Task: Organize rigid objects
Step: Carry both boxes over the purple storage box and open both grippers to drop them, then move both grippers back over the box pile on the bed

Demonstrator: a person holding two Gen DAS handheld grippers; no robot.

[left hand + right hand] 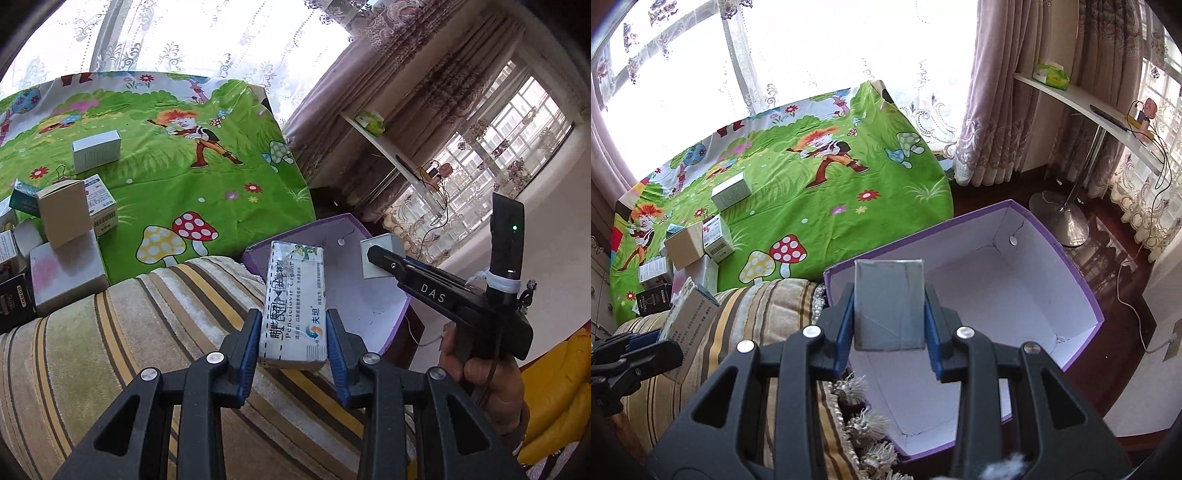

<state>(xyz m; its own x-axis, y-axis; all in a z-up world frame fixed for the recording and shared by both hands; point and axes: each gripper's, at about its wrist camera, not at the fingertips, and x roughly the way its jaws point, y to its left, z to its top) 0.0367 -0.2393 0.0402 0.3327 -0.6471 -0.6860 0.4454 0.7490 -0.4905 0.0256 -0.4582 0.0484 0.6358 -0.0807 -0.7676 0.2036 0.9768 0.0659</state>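
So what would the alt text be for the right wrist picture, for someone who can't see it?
The right gripper clamps a small grey box above an open, empty purple carton. Behind lies a green cartoon cloth with more small boxes.

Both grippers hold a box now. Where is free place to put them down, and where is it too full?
The purple bin is bare inside. The green cloth is free from the mushroom print to its far edge, apart from one white box. The box pile at the cloth's left corner, beside the striped cushion, is crowded.
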